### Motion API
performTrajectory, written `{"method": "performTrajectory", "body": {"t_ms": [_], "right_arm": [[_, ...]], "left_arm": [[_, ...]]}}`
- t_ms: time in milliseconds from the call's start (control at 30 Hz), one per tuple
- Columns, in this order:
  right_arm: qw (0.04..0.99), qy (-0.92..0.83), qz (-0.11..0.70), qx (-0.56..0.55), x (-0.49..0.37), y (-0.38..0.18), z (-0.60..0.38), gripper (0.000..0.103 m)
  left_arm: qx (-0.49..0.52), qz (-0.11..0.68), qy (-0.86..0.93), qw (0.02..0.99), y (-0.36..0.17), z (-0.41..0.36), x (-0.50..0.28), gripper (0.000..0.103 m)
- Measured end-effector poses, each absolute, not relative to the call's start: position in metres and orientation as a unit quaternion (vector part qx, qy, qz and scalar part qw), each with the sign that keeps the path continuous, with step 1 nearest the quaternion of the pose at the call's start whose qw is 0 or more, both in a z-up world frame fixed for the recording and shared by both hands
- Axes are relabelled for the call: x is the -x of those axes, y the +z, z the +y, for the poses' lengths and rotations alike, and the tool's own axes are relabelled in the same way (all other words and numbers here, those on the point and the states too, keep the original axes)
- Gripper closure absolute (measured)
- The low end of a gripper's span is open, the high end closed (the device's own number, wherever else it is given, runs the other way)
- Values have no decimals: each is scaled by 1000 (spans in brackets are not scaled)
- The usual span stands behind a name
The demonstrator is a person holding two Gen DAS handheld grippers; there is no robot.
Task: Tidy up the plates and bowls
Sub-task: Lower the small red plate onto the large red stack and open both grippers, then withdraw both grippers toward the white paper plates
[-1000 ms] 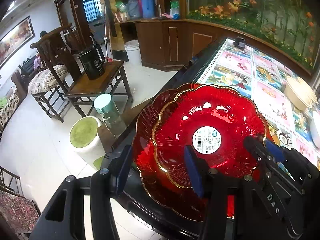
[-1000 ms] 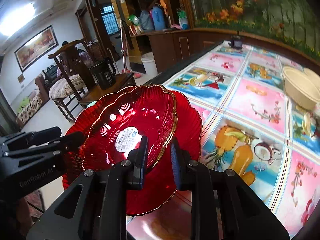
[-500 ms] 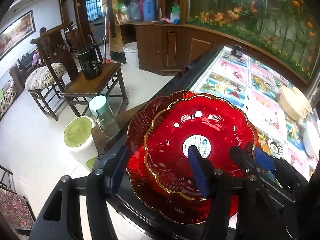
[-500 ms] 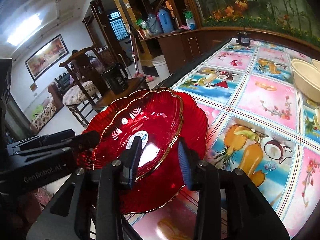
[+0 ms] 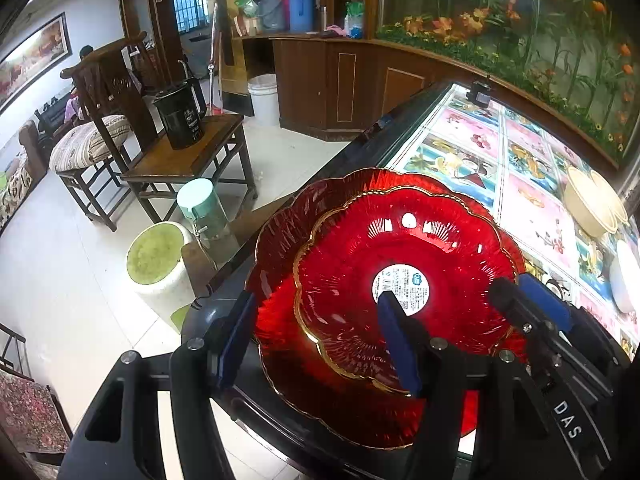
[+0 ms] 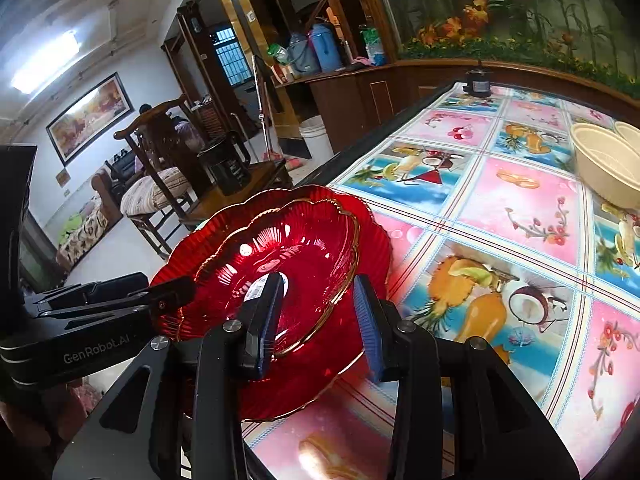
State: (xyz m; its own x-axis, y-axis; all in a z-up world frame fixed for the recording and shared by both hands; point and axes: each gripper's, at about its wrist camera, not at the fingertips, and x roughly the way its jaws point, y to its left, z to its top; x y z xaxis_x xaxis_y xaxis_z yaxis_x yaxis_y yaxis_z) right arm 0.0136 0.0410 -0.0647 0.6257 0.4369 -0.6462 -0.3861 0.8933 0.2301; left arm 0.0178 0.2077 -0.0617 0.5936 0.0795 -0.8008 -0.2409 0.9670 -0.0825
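A small red glass plate (image 5: pixel 400 264) with a gold rim and a round white label lies inside a larger red plate (image 5: pixel 280 240) at the table's near corner. Both show in the right wrist view, the small plate (image 6: pixel 292 248) on the large plate (image 6: pixel 372 240). My left gripper (image 5: pixel 316 340) is open, its fingers spread wide above the plates' near side. My right gripper (image 6: pixel 316 312) is open, its jaws either side of the small plate's rim, not touching it. Cream bowls (image 6: pixel 604 164) stand at the far right.
The table (image 6: pixel 500 184) carries a fruit-print cloth. A white dish (image 5: pixel 626 280) lies at its right edge. A small black object (image 6: pixel 478 82) stands at the far end. Left of the table are a green-topped stool (image 5: pixel 156 256), a side table with a black kettle (image 5: pixel 180 120) and a chair.
My right gripper has opened off the small plate's rim, leaving it resting in the large plate. Both grippers have drawn back a little.
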Motion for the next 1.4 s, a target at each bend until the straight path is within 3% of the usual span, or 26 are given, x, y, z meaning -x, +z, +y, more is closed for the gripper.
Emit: {"method": "performTrajectory", "body": {"t_ms": [333,467,867,1400], "right_arm": [[909,221,352,-38,-12,-59,35,65],[911,221,344,-48,-10,-56,31,54],[914,218,337,-58,-9,-52,20,54],[934,170,296,-105,-7,-27,-58,54]], "left_arm": [[98,443,90,887,-62,212,-17,41],[97,444,89,886,-62,212,-17,41],[80,427,83,897,-47,196,-17,41],[11,367,28,930,-3,112,-26,34]]}}
